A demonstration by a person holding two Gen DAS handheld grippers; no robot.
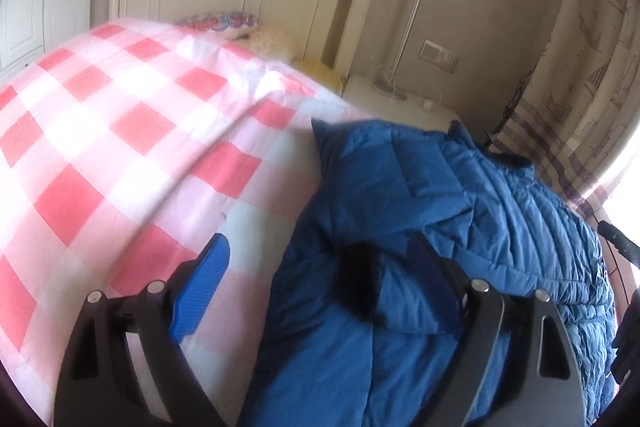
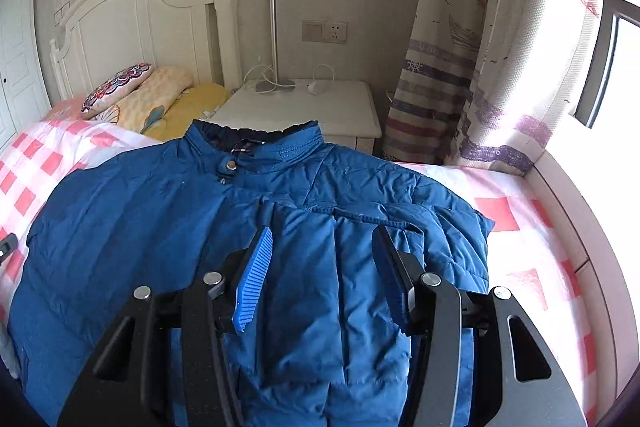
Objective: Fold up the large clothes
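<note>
Right wrist view: blue jacket [image 2: 168,227] flat on checked bedspread [image 2: 516,215] — right gripper [image 2: 324,267] & left gripper [image 1: 320,275] both spread, holding nothing.

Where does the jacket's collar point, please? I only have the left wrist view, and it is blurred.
Observer: The collar points toward the nightstand, and the jacket lies front up on the bed.
Operator: Thank you. Is the collar fastened?
Observer: A snap button sits at the closed neck.
Operator: Is the right hand-held gripper holding anything?
Observer: No, the right hand-held gripper is open above the jacket's chest, with nothing between its fingers.
Operator: Is anything on the nightstand?
Observer: A lamp and a white cable stand there.
</note>
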